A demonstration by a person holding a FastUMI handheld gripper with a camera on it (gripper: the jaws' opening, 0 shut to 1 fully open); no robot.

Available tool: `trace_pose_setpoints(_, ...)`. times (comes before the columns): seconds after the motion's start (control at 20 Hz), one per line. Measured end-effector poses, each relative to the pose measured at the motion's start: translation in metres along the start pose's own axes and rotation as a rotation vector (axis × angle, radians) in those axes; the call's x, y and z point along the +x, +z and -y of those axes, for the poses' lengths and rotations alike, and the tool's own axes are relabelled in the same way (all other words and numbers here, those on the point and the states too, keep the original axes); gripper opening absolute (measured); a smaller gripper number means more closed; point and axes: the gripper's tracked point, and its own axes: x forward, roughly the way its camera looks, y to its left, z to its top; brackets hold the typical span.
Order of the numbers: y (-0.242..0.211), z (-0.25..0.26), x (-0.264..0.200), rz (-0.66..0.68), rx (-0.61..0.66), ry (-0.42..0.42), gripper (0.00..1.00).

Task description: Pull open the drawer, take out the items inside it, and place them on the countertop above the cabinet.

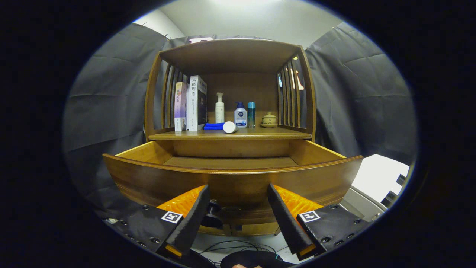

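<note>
Hand-held gripper point(236, 216) spread wide, holding nothing, fingers apart on either side of the drawer front. Drawer point(234, 176) pulled out of the wooden cabinet point(230, 59), just ahead of the fingers, its curved front panel spanning the gap between them. Dark round knob point(212, 216) low on that panel, just beside the left finger, not gripped. Visible part of the drawer floor bare; nearer part hidden behind the front panel. Up on the bench point(230, 134) above the drawer, well beyond the fingers: two upright books point(190, 104), a blue folded cloth point(214, 126), a white tube lying on its side point(229, 127), a white pump bottle point(219, 108), a blue-capped bottle point(241, 116), a slim teal bottle point(251, 114), a small lidded cup point(269, 120).
</note>
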Motion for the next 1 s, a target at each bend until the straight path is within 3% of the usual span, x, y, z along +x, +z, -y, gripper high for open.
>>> trace_pose_setpoints(0.6,-0.002,-0.005,0.000,-0.025,-0.017,-0.009,0.98)
trace_pose_setpoints(1.0,-0.002,-0.016,0.020,-0.046,0.030,0.028,0.98)
